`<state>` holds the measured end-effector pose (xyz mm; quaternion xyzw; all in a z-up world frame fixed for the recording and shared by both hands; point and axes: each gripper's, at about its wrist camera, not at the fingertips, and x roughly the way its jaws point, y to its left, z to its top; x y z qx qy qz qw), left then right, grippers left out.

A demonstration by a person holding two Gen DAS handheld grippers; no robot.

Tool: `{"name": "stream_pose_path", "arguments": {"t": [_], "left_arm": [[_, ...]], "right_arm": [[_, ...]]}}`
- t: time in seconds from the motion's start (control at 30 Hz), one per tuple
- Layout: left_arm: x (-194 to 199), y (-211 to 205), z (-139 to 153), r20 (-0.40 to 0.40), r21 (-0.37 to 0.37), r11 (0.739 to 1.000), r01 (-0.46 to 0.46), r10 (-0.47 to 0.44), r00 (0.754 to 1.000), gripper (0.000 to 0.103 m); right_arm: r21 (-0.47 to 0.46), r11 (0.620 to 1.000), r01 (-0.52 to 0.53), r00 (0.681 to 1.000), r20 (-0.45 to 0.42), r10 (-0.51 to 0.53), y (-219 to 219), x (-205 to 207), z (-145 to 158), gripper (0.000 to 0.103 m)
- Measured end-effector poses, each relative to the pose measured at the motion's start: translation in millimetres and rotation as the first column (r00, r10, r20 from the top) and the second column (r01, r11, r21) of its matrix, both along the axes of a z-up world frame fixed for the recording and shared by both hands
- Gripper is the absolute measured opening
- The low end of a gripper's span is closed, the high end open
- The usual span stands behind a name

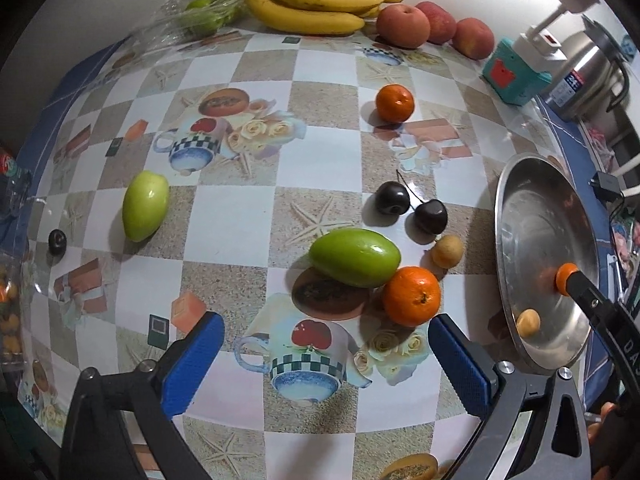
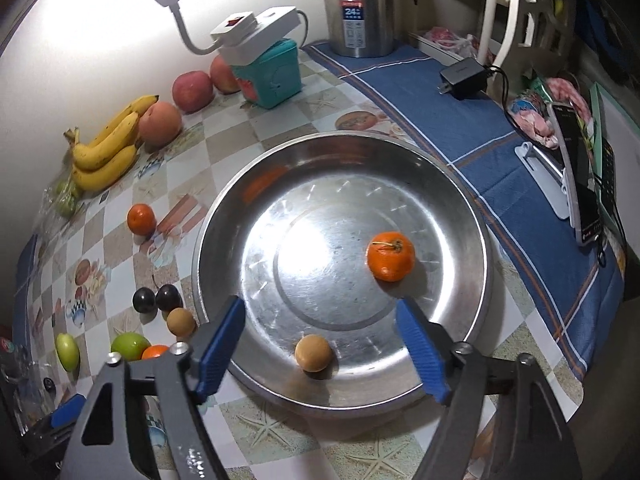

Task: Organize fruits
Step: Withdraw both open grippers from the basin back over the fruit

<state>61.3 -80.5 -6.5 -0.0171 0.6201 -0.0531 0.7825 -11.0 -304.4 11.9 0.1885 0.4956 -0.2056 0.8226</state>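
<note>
Steel, round and scratched: the pan [image 2: 224,236] holds a tangerine [image 2: 391,256] and a small tan ball-shaped fruit [image 2: 313,353]. Our right gripper [image 2: 320,344] hangs wide over it. Our left gripper [image 1: 326,360], also wide, faces a glossy green fruit [image 1: 354,257] on the worktop [image 1: 236,208].

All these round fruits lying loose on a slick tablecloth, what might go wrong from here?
Three risks stand out.

1. The orange touches the green fruit. If the open left gripper grabs one, it may nudge the other into a roll.
2. The two cherries are small, dark and joined by stems, so a grasp could slip or drag both.
3. In the metal pan, the orange and small tan fruit lie loose; a fruit dropped in might knock them about.
</note>
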Motion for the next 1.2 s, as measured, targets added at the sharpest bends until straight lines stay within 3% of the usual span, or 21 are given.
{"name": "stream_pose_path", "arguments": {"t": [0.43,0.5,0.53,0.97,1.2], "left_arm": [[1.2,1.3,-1.1,0.003,0.001,1.000,-0.016,0.016,1.000,0.103],[1.5,1.4,-0.6,0.004,-0.001,1.000,-0.018,0.018,1.000,0.103],[1.8,1.7,-0.6,0.004,-0.002,1.000,-0.020,0.020,1.000,0.103],[2.7,9.3,4.9,0.015,-0.022,0.999,-0.039,0.039,0.999,0.103],[6.7,23.0,15.1,0.068,0.024,0.998,-0.053,0.051,0.996,0.103]], "right_arm": [[-0.030,0.999,-0.039,0.999,-0.017,0.039,8.0,5.1,-2.4,0.080],[-0.033,0.999,-0.044,0.999,-0.018,0.043,8.7,5.6,-3.1,0.091],[-0.033,0.999,-0.043,0.999,-0.017,0.043,9.3,5.5,-3.4,0.102],[-0.044,0.998,-0.048,0.999,-0.008,0.048,10.4,4.8,-2.6,0.103],[-0.036,0.995,-0.090,0.995,0.034,0.091,18.7,7.3,1.9,0.103]]}}
